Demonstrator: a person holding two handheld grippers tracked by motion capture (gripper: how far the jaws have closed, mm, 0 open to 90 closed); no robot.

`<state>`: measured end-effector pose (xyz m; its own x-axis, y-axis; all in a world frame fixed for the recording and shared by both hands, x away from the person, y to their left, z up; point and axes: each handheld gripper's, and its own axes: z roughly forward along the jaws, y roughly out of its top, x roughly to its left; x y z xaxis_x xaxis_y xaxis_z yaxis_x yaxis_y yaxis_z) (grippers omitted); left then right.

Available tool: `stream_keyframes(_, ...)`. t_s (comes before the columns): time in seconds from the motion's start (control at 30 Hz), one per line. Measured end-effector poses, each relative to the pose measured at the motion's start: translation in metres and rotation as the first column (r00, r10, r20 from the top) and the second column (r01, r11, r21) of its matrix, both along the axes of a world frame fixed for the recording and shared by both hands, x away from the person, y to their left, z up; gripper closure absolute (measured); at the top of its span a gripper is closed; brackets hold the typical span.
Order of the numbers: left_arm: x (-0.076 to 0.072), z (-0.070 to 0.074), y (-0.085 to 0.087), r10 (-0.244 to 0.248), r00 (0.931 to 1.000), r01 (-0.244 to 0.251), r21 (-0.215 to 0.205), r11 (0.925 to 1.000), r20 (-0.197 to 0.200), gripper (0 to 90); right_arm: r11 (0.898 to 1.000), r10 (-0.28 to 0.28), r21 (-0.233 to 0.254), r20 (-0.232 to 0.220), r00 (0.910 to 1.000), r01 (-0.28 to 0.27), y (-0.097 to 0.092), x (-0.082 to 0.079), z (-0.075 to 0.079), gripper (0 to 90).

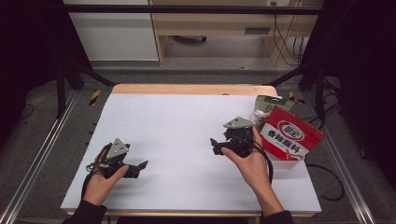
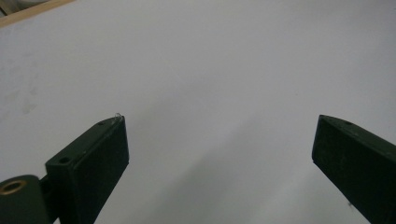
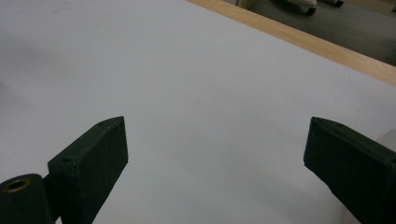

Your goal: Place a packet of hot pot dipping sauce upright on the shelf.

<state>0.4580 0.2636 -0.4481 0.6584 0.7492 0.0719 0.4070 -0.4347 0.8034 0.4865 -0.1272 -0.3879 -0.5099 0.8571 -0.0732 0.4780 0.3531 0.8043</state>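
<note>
My left gripper (image 1: 140, 167) rests low at the front left of the white table (image 1: 177, 116), held in a hand and pointing right. Its jaws stand wide apart over bare white surface, and in the left gripper view the left gripper (image 2: 219, 126) holds nothing. My right gripper (image 1: 214, 144) is held right of centre, pointing left, also open. Nothing but bare table lies between the jaws of the right gripper (image 3: 217, 126) in its own view. A red snack pouch (image 1: 290, 134) stands just behind the right hand.
A clear bin (image 1: 285, 163) at the right edge holds the red pouch and a green packet (image 1: 267, 105) behind it. The wooden table edge (image 1: 187, 88) runs along the back. Metal frame rails (image 1: 37, 154) flank the table.
</note>
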Motion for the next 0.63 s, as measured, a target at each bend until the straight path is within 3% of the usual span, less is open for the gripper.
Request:
stream_keyframes(0.37, 0.001, -0.001, 0.000, 0.004, 1.0000, -0.004, 0.003, 1.0000, -0.005, 3.8, 0.999, 0.008, -0.032, -0.076, 0.9971, -0.010, 0.014, 0.004, -0.041, 7.7)
stream_keyframes(0.5, 0.001, -0.002, 0.000, 0.006, 1.0000, -0.006, -0.001, 1.0000, -0.008, 3.8, 1.000, 0.007, -0.029, -0.083, 0.9965, -0.010, 0.015, 0.003, -0.052, 8.1)
stream_keyframes(0.63, 0.002, -0.001, 0.001, 0.006, 0.9999, -0.007, -0.003, 1.0000, -0.009, 3.9, 0.998, 0.005, -0.058, -0.081, 0.9967, -0.010, 0.016, -0.002, -0.059, 7.8)
